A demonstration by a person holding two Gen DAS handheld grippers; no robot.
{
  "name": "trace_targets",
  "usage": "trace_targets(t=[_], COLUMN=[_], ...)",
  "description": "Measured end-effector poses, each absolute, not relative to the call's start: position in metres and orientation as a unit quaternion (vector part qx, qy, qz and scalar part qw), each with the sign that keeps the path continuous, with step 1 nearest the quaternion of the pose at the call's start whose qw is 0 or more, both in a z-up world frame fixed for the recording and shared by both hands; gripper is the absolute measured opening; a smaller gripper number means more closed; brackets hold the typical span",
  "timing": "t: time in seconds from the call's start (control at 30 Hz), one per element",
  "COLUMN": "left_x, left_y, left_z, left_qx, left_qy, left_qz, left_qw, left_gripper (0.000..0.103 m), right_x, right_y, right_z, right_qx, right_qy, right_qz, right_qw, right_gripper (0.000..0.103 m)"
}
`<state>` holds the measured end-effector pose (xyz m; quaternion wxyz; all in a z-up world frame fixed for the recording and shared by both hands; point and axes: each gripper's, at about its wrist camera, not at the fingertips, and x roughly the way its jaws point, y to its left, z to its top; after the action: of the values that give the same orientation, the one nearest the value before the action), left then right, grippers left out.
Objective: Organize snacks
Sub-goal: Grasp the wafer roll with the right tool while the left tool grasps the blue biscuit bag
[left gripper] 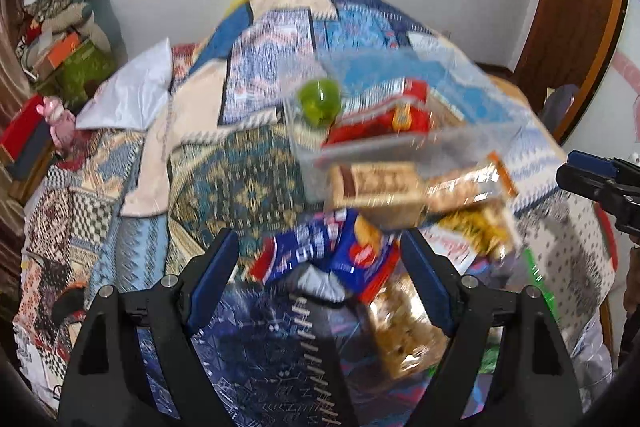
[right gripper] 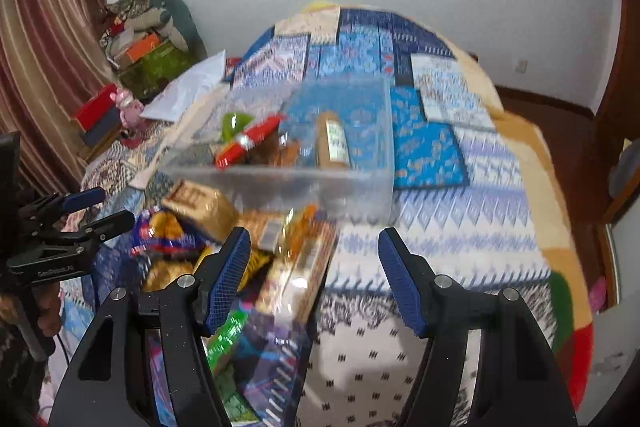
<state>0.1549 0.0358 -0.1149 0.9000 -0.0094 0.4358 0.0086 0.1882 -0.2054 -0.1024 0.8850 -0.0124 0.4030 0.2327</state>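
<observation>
A clear plastic bin (right gripper: 372, 163) stands on the bed and holds a red packet (right gripper: 248, 143), a green item (right gripper: 234, 123) and a brown tube (right gripper: 332, 143). It also shows in the left wrist view (left gripper: 452, 139). A pile of snack packets (right gripper: 240, 247) lies in front of it, among them a blue biscuit packet (left gripper: 340, 251) and a tan box (left gripper: 376, 187). My left gripper (left gripper: 320, 247) is open above the blue packet. My right gripper (right gripper: 314, 247) is open above the pile's right edge, empty. Both views are motion-blurred.
A patchwork blanket (right gripper: 440, 187) covers the bed. A white pillow (left gripper: 132, 95) lies at the left. Boxes and bags (left gripper: 64, 43) are stacked by the wall on the left, next to a curtain (right gripper: 44, 67). A wooden door (left gripper: 576, 27) is at the right.
</observation>
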Motion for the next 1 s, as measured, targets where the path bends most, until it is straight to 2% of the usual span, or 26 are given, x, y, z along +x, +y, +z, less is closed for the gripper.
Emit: trace_targets(t=[0.17,0.47,0.67,0.7,0.77,0.8,1.0], left_x=[0.161,0.173,0.179,0.179,0.179,0.178,0.172], left_y=[0.035,0.032,0.042,0.045,0.048,0.049,0.048], left_z=[-0.139,-0.157,-0.175,-0.178,-0.18,-0.18,-0.177], left_qx=[-0.019,-0.018,-0.07,-0.085,-0.102,-0.108,-0.106], left_qy=[0.456,0.458,0.476,0.476,0.475,0.473,0.466], left_qz=[-0.004,-0.001,-0.023,-0.026,-0.03,-0.031,-0.021], left_qw=[0.89,0.889,0.876,0.875,0.874,0.874,0.878], left_gripper=[0.083,0.093,0.093,0.093,0.091,0.091,0.086], right_x=[0.187,0.202,0.209,0.208,0.206,0.205,0.203], right_y=[-0.199,-0.179,-0.17,-0.169,-0.168,-0.169,-0.179], right_z=[-0.128,-0.161,-0.172,-0.172,-0.171,-0.17,-0.169], right_qx=[-0.018,-0.028,-0.03,-0.034,-0.038,-0.042,-0.044], right_qy=[0.432,0.471,0.479,0.476,0.469,0.467,0.462], right_qz=[0.234,0.249,0.244,0.244,0.244,0.242,0.246], right_qw=[0.87,0.846,0.843,0.844,0.848,0.849,0.851], right_gripper=[0.063,0.063,0.063,0.062,0.054,0.046,0.045])
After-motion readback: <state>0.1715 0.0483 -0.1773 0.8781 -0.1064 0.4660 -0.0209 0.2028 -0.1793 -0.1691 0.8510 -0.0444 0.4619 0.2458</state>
